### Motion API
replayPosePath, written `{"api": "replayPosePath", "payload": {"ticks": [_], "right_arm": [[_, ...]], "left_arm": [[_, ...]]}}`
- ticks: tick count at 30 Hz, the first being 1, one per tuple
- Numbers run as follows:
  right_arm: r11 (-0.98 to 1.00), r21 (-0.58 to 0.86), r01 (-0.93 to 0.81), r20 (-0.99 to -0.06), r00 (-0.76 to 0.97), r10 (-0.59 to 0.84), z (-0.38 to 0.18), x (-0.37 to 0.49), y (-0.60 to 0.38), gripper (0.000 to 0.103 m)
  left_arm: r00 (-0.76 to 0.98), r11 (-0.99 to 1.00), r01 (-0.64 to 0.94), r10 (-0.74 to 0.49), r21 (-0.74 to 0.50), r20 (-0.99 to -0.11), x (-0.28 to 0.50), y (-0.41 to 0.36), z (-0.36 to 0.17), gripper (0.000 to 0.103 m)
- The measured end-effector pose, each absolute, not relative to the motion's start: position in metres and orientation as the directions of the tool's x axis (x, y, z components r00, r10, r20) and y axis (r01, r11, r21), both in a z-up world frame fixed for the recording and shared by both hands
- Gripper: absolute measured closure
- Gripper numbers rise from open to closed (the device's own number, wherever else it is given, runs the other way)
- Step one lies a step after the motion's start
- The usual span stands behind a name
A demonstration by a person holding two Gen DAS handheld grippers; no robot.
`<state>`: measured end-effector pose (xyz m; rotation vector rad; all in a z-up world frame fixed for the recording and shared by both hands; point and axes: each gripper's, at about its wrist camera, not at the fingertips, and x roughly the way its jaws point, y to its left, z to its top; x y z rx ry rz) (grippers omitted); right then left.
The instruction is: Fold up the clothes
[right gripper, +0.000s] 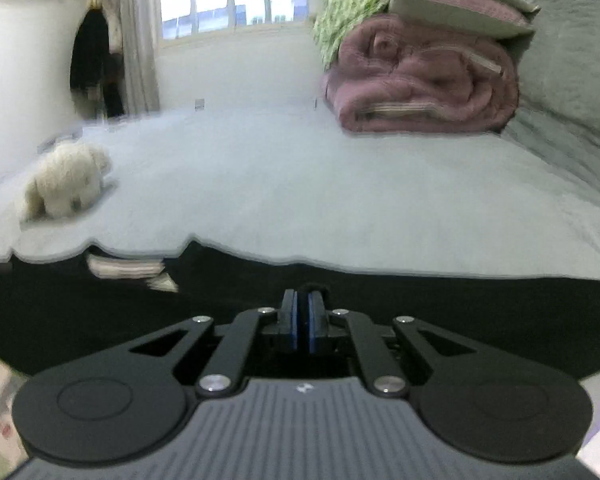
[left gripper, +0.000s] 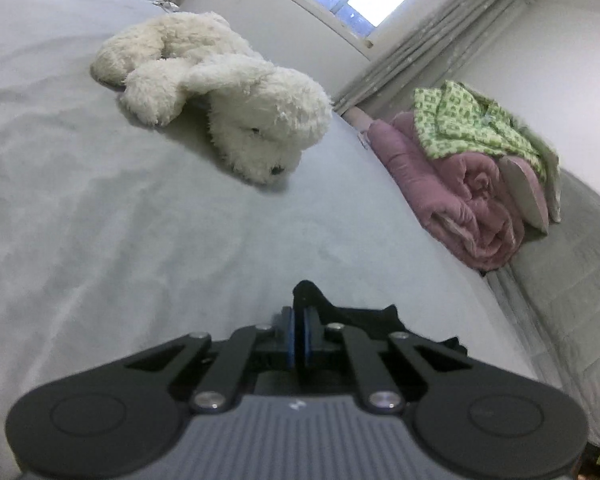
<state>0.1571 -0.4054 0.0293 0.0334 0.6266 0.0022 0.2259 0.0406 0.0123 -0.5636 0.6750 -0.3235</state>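
Both units identical. Left gripper (left gripper: 299, 334): grey ribbed housing at 6 o'clock with a small white logo, two round black discs at 7 and 5 o'clock, black linkage arms with silver screws, jaws black with blue pads. Right gripper (right gripper: 302, 320): same grey ribbing, same logo, same black links, silver pivots, blue-faced jaws.

The plain black cloth garment (right gripper: 260, 304) spreads dark across the pale grey bed sheet (right gripper: 300, 200), with a small white label (right gripper: 124, 268) on it. The fluffy cream-white plush toy dog (left gripper: 220, 92) has dark eyes and a dark nose. The rolled quilted blanket (right gripper: 420, 80) is dusty pink, and the cloth (left gripper: 472, 124) on top of it is light green with a darker green square print. Each black hand-held gripper (left gripper: 299, 336) has blue pads (right gripper: 311, 328) and a ribbed grey body.
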Motion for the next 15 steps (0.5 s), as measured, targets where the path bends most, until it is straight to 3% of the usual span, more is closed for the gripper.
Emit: {"api": "replayPosePath", "payload": {"ticks": [2, 4, 6, 11, 15], "right_arm": [[0.998, 0.037, 0.055, -0.611, 0.791, -0.021, 0.021, 0.16, -0.41, 0.09], [0.989, 0.097, 0.109, -0.603, 0.797, -0.029, 0.024, 0.158, -0.42, 0.068], [0.977, 0.165, 0.138, -0.576, 0.817, -0.018, 0.035, 0.153, -0.432, 0.055], [0.96, 0.25, 0.128, -0.588, 0.808, 0.046, 0.043, 0.152, -0.45, 0.053], [0.966, 0.234, 0.109, -0.62, 0.782, 0.063, 0.033, 0.158, -0.446, 0.053]], "left_arm": [[0.736, 0.826, 0.098, -0.436, -0.556, -0.518, 0.227, 0.036, 0.014, 0.098], [0.747, 0.82, 0.091, -0.431, -0.565, -0.506, 0.226, 0.04, 0.017, 0.098], [0.765, 0.81, 0.065, -0.416, -0.583, -0.492, 0.225, 0.051, 0.02, 0.098], [0.772, 0.814, 0.061, -0.406, -0.578, -0.489, 0.218, 0.059, 0.028, 0.098], [0.746, 0.868, 0.134, -0.406, -0.478, -0.529, 0.204, 0.036, 0.037, 0.098]]}}
